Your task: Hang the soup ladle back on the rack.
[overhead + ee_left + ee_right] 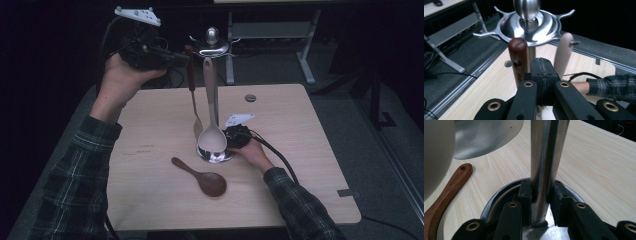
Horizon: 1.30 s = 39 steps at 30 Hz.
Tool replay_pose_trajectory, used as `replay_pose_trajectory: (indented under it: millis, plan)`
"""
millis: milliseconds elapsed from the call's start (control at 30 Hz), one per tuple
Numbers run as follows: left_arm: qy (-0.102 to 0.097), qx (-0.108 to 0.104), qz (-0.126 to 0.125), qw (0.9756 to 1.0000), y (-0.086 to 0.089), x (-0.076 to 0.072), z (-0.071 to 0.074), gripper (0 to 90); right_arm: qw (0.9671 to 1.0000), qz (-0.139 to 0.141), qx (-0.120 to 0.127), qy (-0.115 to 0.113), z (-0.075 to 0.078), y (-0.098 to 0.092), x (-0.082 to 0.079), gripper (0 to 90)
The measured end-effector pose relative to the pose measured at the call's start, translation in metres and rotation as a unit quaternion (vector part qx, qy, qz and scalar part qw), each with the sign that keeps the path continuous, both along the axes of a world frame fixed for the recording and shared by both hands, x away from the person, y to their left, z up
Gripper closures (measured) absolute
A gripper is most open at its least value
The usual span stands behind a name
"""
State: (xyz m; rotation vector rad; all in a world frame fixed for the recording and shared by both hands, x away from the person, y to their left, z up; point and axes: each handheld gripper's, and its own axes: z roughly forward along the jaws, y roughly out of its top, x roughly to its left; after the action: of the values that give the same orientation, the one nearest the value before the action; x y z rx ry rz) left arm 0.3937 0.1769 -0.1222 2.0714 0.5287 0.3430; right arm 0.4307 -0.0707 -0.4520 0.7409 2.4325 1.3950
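High view shows your left gripper (172,59) raised beside the top of the rack (212,42), jaws pressed together with nothing between them, just beside the dark handle of the spatula (191,75) that hangs from one hook. Left gripper view puts that wooden handle (518,58) right next to the closed jaws, touching or nearly so; you cannot tell which. The pale ladle (212,135) hangs beside it from another hook.

Your right gripper (235,139) sits low at the base, and the right gripper view has its pads clamped on the steel pole (546,157), so the rack is steadied.

Judge the spatula as light and stiff: a smooth, varnished handle that may slip, on a thin metal shank that will swing freely on its hook. Grip the handle on its thick middle, across the width, not near the rounded top by the hole (517,62). The rack itself looks top-heavy and polished, so keep the low hold on the pole.

A wooden spoon (206,180) lies flat on the table (310,150) near the base, light and rigid; its narrow handle is the best place to grip.
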Motion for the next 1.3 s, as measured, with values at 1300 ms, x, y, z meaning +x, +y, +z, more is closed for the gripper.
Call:
replay_pose_trajectory:
  millis: [1300]
  plan:
    - [-0.027,-0.002,-0.02,0.9994,-0.017,-0.02,0.009,89.7,1.0,-0.003,-0.003,0.0,0.0,0.001,-0.001,72.3]
